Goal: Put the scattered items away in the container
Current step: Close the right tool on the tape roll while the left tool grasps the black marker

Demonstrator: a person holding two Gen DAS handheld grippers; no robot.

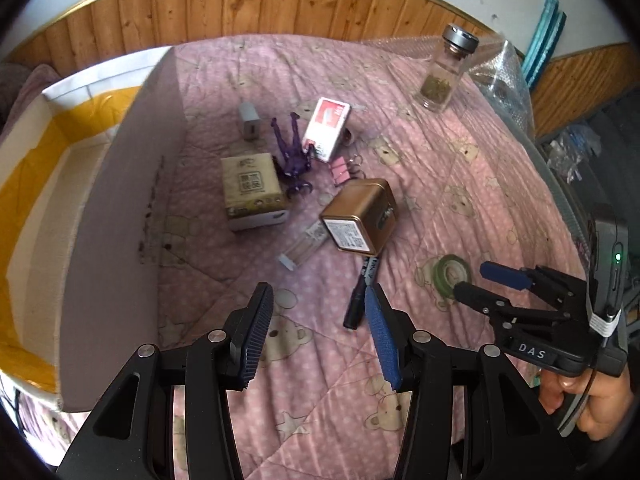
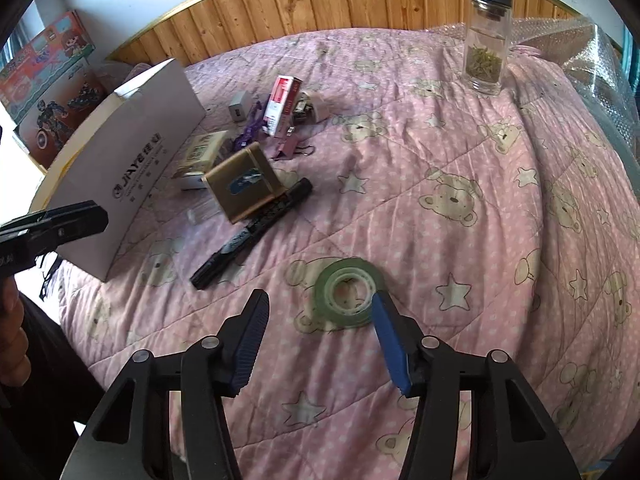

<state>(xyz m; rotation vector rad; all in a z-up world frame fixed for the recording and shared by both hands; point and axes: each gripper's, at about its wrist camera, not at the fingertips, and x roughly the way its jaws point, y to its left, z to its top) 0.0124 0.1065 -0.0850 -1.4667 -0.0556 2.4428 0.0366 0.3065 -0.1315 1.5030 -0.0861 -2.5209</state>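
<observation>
Bedding comes first by size: a pink quilt (image 2: 460, 152) printed with bears and stars fills most of both views.

At the left of the left wrist view stands the white cardboard box (image 1: 120, 208), its near wall tall and pale; the inside shows only a yellow lining, and the rest of its floor is cut off by that wall. In the right wrist view the same box sits at the upper left, with printed lettering on its side.

A glass jar (image 2: 486, 36) with a grey lid stands upright in the upper right, holding a layer of dried green leaves at the bottom.

The scattered items lie in a loose cluster beside the box: a tan carton (image 1: 254, 190), a gold tin (image 1: 360, 216) tipped on its side, a red-and-white packet (image 1: 326, 128), a black marker (image 2: 252, 232) partly under the tin, a purple figure (image 1: 292, 152), a pink binder clip (image 1: 342, 170) and a small grey charger (image 1: 250, 120). A clear plastic piece (image 1: 302, 246) by the tin is too blurred to identify.

A roll of green tape (image 2: 346, 292) lies apart from the cluster, low in the right wrist view.

The right gripper (image 2: 320, 320) has its 2 jaws wide apart, holding nothing; its right finger overlaps the tape's edge, though contact cannot be judged. The left gripper (image 1: 320, 320) is likewise spread wide and empty above bare quilt, with the marker's tip just beside its right finger.
</observation>
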